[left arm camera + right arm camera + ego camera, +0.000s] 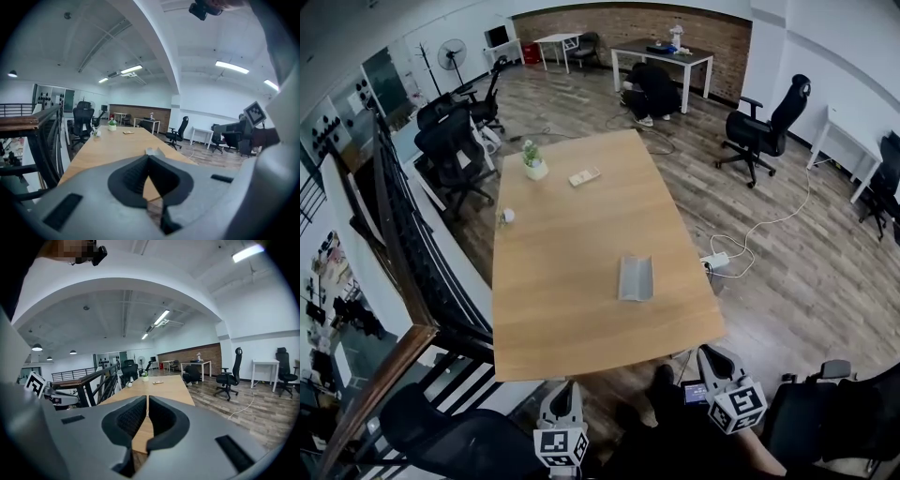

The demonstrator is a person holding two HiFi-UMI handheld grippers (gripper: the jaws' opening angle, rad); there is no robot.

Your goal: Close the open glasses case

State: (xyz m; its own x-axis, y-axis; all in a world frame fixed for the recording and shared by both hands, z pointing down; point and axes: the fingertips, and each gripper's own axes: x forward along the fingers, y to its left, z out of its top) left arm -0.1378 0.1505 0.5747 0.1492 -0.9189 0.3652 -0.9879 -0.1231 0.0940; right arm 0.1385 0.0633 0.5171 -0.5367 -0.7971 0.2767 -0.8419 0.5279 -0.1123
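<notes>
Currently the left gripper (566,394) and right gripper (713,362) hold their jaws closed on nothing, well short of the open glasses case (635,278) on the desk (572,234).

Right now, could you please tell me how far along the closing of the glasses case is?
Done: nothing yet. The case lies open on the table, with nothing touching it. In hand: nothing. The left gripper and right gripper are short of the table's near edge, both with jaws together and empty. Left: reach the case and fold its lid shut.
</notes>
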